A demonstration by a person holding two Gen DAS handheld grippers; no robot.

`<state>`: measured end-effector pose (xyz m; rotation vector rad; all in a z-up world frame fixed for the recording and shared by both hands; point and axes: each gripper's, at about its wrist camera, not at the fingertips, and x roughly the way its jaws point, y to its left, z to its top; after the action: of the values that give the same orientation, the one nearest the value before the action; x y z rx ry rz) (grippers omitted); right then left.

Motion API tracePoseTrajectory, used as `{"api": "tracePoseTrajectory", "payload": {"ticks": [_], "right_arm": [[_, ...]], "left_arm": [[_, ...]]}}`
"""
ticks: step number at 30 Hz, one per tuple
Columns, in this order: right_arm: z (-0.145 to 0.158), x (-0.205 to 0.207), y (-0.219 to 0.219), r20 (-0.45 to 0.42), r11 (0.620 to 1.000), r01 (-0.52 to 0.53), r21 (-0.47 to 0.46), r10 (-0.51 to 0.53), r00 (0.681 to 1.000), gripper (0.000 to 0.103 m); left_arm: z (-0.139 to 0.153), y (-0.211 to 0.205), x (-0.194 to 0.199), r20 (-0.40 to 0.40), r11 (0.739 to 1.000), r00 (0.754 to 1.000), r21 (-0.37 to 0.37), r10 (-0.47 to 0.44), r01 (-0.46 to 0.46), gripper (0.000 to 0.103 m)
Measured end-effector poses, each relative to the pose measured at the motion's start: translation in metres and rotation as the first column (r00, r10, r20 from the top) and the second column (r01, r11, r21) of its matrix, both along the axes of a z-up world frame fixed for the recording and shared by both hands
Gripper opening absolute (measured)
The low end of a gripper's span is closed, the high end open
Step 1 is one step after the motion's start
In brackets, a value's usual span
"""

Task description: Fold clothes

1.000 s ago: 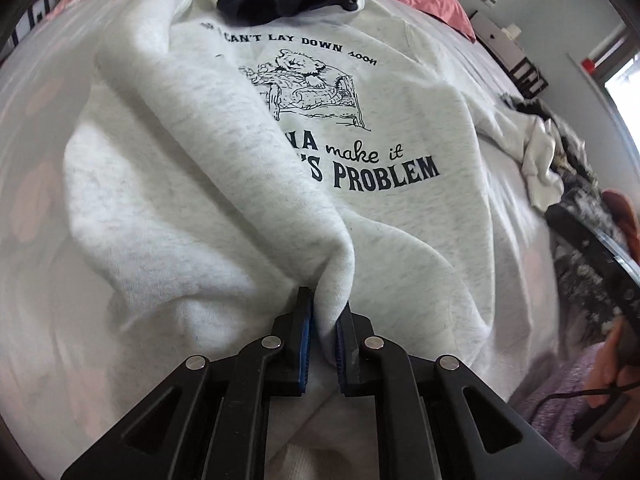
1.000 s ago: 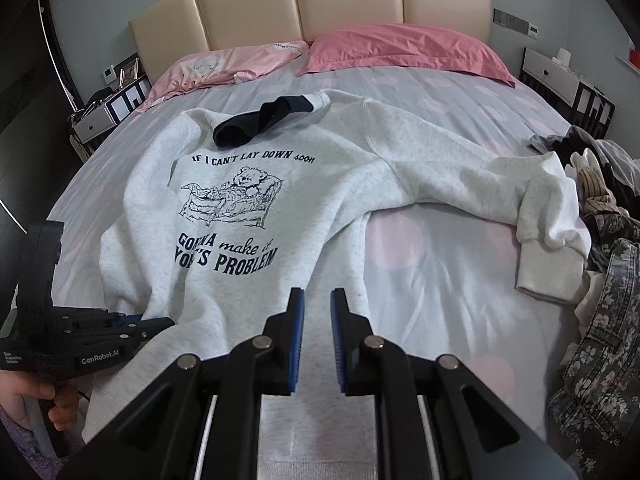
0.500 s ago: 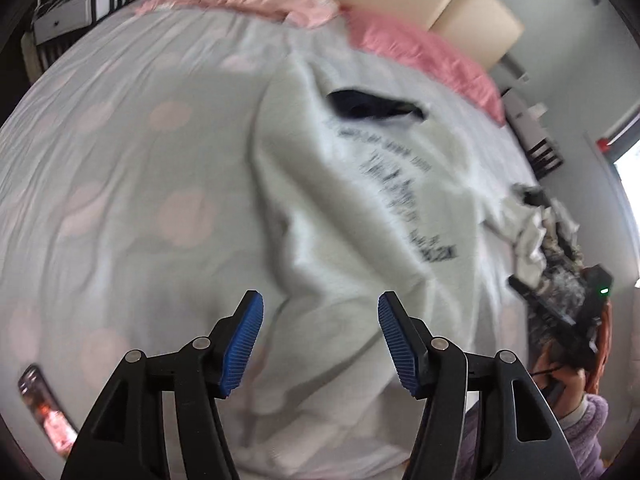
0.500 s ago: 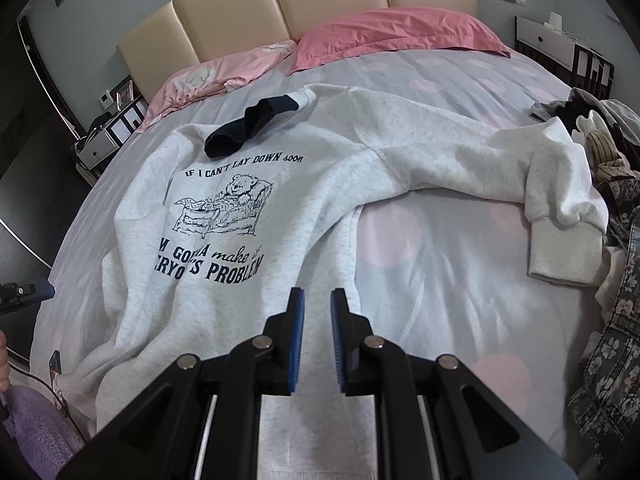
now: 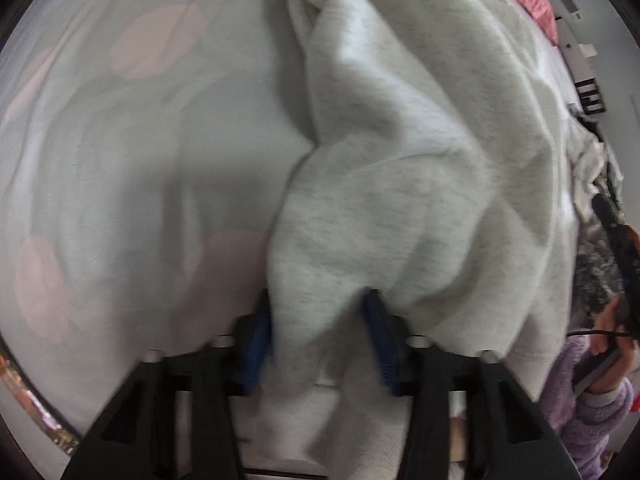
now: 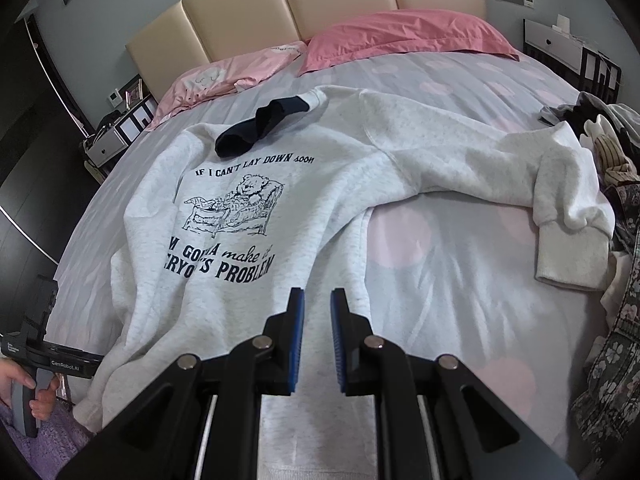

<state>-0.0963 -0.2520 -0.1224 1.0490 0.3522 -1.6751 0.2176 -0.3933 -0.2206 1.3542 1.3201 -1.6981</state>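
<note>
A light grey sweatshirt (image 6: 256, 216) with a bear print and dark lettering lies face up on the bed, its right sleeve (image 6: 500, 172) stretched toward the right edge. Its left side is bunched up. In the left wrist view my left gripper (image 5: 320, 332) is open, jaws wide apart, with a fold of the sweatshirt (image 5: 400, 160) lying between the fingers. My right gripper (image 6: 318, 340) hovers above the sweatshirt's hem with a narrow gap between its blue pads and holds nothing. The left gripper also shows at the left edge of the right wrist view (image 6: 44, 356).
A dark navy sock (image 6: 260, 126) lies on the sweatshirt's collar. Pink pillows (image 6: 400, 38) sit at the headboard. A pile of other clothes (image 6: 612, 200) lies along the bed's right edge. The sheet (image 5: 120, 160) is pale with pink dots. Nightstands stand on both sides.
My left gripper let go of the sweatshirt fold, opened wide, then moved low over the bunched left side so fabric sits between its fingers. The right gripper stayed nearly closed over the hem.
</note>
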Motion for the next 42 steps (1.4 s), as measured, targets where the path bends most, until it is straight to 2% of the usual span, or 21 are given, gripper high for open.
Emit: {"api": "tracePoseTrajectory", "payload": {"ticks": [1, 3, 6, 9, 12, 15, 18, 21, 24, 27, 29, 32, 36, 39, 42], "right_arm": [[0.0, 0.0, 0.0, 0.0, 1.0, 0.0, 0.003, 0.0, 1.0, 0.014], [-0.001, 0.0, 0.001, 0.001, 1.0, 0.002, 0.008, -0.002, 1.0, 0.014], [-0.002, -0.002, 0.003, 0.009, 1.0, 0.011, 0.012, -0.011, 1.0, 0.014], [-0.004, -0.004, 0.003, 0.018, 1.0, 0.021, 0.022, -0.021, 1.0, 0.014], [-0.009, -0.006, 0.001, 0.028, 0.999, 0.027, 0.043, -0.028, 0.999, 0.014], [-0.012, -0.007, -0.001, 0.033, 0.998, 0.027, 0.056, -0.029, 0.999, 0.014], [-0.015, -0.007, -0.003, 0.035, 0.997, 0.026, 0.068, -0.028, 0.999, 0.014], [-0.018, -0.009, -0.005, 0.041, 0.996, 0.026, 0.079, -0.03, 0.999, 0.014], [-0.023, -0.012, -0.008, 0.04, 0.995, 0.038, 0.095, -0.042, 0.998, 0.014], [-0.027, -0.018, -0.011, 0.047, 0.993, 0.055, 0.105, -0.06, 0.997, 0.014], [-0.03, -0.022, -0.014, 0.053, 0.992, 0.063, 0.111, -0.07, 0.996, 0.014], [-0.033, -0.028, -0.019, 0.044, 0.989, 0.083, 0.119, -0.089, 0.995, 0.014], [-0.029, -0.037, -0.027, -0.04, 0.987, 0.12, 0.105, -0.116, 0.992, 0.014], [-0.033, -0.044, -0.038, -0.067, 0.985, 0.134, 0.114, -0.126, 0.99, 0.014], [-0.042, -0.046, -0.05, -0.087, 0.983, 0.126, 0.131, -0.115, 0.99, 0.014]], "left_arm": [[0.005, 0.001, 0.002, 0.004, 1.0, 1.0, -0.017, 0.004, -0.004, 0.017], [0.018, 0.001, 0.01, 0.004, 0.998, 1.0, -0.051, 0.027, -0.027, 0.005], [0.046, -0.003, 0.03, -0.034, 0.991, 0.996, -0.097, 0.085, -0.088, 0.005], [0.084, -0.013, 0.051, -0.076, 0.981, 0.992, -0.157, 0.101, -0.112, 0.004], [0.125, -0.028, 0.069, -0.066, 0.964, 0.992, -0.236, 0.108, -0.12, 0.004], [0.166, -0.053, 0.095, -0.036, 0.934, 0.988, -0.325, 0.147, -0.151, 0.004], [0.2, -0.081, 0.12, 0.022, 0.887, 0.976, -0.421, 0.218, -0.189, 0.004], [0.231, -0.114, 0.163, 0.077, 0.833, 0.946, -0.499, 0.316, -0.238, 0.004], [0.249, -0.149, 0.198, 0.113, 0.784, 0.907, -0.554, 0.405, -0.281, 0.004], [0.249, -0.187, 0.234, 0.154, 0.751, 0.876, -0.595, 0.458, -0.288, 0.004], [0.239, -0.215, 0.254, 0.189, 0.743, 0.852, -0.601, 0.489, -0.293, 0.004], [0.207, -0.259, 0.269, 0.244, 0.755, 0.822, -0.584, 0.514, -0.299, 0.004], [0.139, -0.306, 0.273, 0.349, 0.79, 0.78, -0.543, 0.52, -0.284, 0.004], [0.075, -0.33, 0.265, 0.413, 0.818, 0.748, -0.495, 0.519, -0.294, 0.004], [0.027, -0.342, 0.272, 0.443, 0.83, 0.733, -0.471, 0.516, -0.299, 0.009]]}}
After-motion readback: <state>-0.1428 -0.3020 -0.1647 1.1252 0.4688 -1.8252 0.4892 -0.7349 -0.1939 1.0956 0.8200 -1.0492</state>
